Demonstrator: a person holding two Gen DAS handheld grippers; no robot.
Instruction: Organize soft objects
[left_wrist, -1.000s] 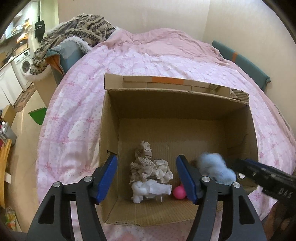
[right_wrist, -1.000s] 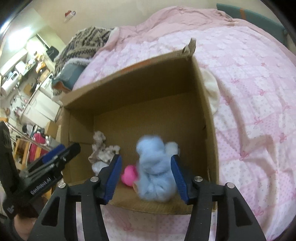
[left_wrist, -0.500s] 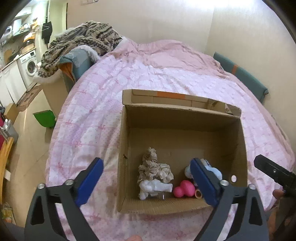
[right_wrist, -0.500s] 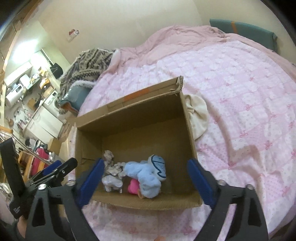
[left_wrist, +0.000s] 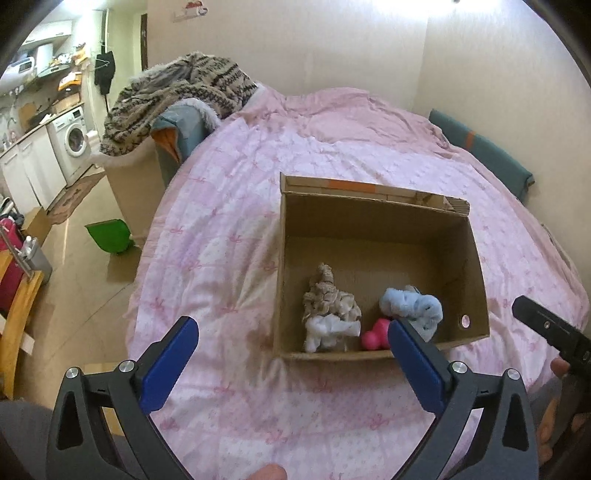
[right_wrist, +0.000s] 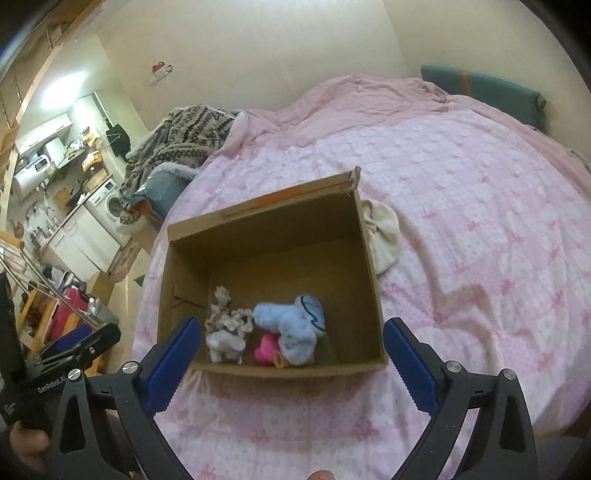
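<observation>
An open cardboard box (left_wrist: 476, 266) (right_wrist: 369, 258) sits on the pink bed. Inside, near the front wall, lie a beige and white soft toy (left_wrist: 328, 314) (right_wrist: 225, 328), a pink toy (left_wrist: 375, 334) (right_wrist: 266, 349) and a light blue plush (left_wrist: 413, 308) (right_wrist: 291, 323). My left gripper (left_wrist: 291, 365) is open and empty, held back above the bed in front of the box. My right gripper (right_wrist: 288, 363) is open and empty, also pulled back in front of the box. A cream soft cloth (right_wrist: 384, 236) lies on the bed against the box's right side.
The pink quilt (left_wrist: 332, 147) covers the whole bed. A patterned blanket (left_wrist: 177, 96) is heaped on a chair at the far left. A teal cushion (left_wrist: 484, 155) lies along the right wall. A green dustpan (left_wrist: 107, 234) and kitchen units stand on the floor to the left.
The right gripper opened and let go of the blue plush, which now lies in the box. Both grippers have drawn back and up from the box and opened wider.
</observation>
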